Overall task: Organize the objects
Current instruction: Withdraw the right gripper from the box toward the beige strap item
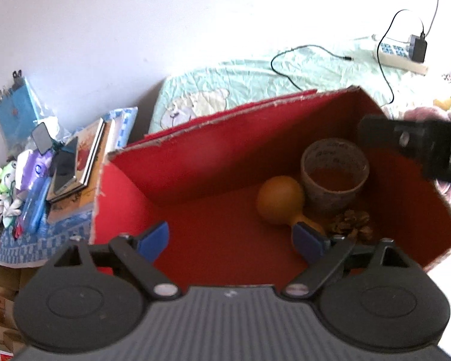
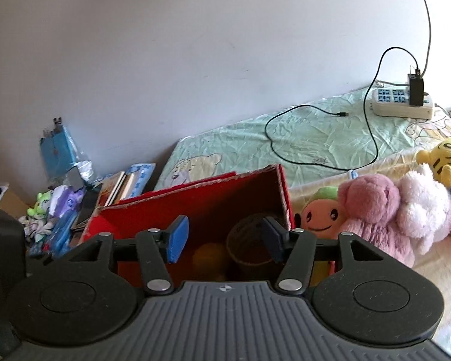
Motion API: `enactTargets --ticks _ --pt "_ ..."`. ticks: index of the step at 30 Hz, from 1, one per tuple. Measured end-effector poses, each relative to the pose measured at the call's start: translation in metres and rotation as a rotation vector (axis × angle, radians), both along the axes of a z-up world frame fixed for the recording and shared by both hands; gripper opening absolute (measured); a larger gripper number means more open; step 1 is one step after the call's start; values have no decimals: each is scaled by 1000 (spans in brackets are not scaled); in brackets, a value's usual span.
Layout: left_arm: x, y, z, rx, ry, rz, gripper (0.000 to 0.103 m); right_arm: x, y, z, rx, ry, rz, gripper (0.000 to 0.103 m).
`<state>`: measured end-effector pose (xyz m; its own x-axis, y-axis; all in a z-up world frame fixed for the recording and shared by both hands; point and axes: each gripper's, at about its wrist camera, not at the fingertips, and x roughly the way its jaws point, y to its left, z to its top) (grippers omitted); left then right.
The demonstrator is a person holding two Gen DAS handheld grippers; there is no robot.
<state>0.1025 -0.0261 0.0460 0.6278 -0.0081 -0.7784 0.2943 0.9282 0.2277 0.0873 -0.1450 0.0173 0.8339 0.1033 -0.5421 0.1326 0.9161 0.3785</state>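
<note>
Three items already inside red box: gourd, cup, pinecone. Plush toys beside box remain. Left gripper, right gripper wide apart, empty.

Box: you see red inside and out.
Gourd: your orange-yellow one.
Cup: grey-brown, dark lettering.
Bed sheet: pale green, cartoon bear print.
Plush toys: you have pink, white, yellow with black stripes.
Gripper pads: blue on black.
</note>
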Motion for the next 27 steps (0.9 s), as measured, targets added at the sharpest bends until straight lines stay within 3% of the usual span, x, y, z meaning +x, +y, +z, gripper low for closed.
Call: enactTargets --ticks 27 --pt "-54 -2 16 -17 6 232 92 -51 -22 4 140 56 262 57"
